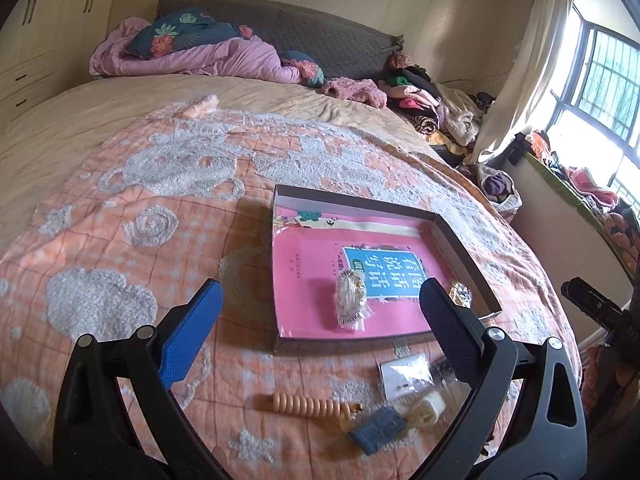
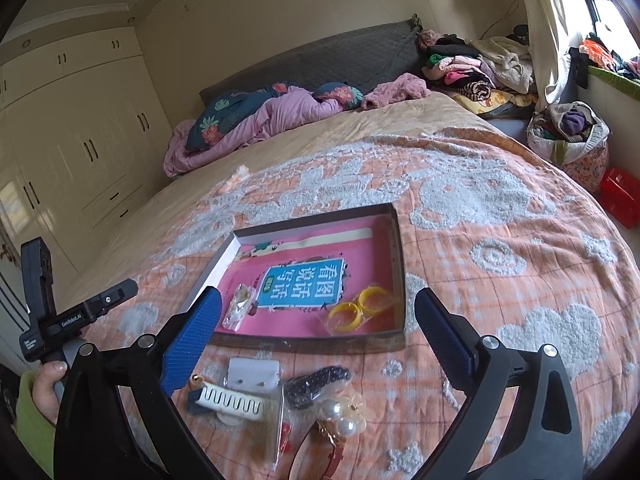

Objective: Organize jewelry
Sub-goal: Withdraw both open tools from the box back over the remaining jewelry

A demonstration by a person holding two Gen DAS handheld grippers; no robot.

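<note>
A shallow brown box (image 1: 464, 256) (image 2: 400, 264) with a pink book inside lies on the bed. In it are a bagged gold brooch (image 1: 350, 298) (image 2: 239, 307) and bagged yellow bangles (image 2: 358, 311). Loose pieces lie on the blanket in front of the box: a beige bead bracelet (image 1: 304, 404), a blue clip (image 1: 376, 428), an earring card (image 1: 404, 374) (image 2: 254, 374), a white comb clip (image 2: 232, 400), a black beaded piece (image 2: 320, 382) and pearl earrings (image 2: 340, 416). My left gripper (image 1: 320, 300) is open and empty above them. My right gripper (image 2: 318, 312) is open and empty too.
The orange and white patterned blanket (image 1: 160, 208) covers the bed. A purple duvet and floral pillows (image 1: 200, 48) lie at the headboard. Piled clothes (image 1: 420, 100) sit at the far right. A bag of clothes (image 2: 572, 136) and a red box (image 2: 622, 196) stand on the floor.
</note>
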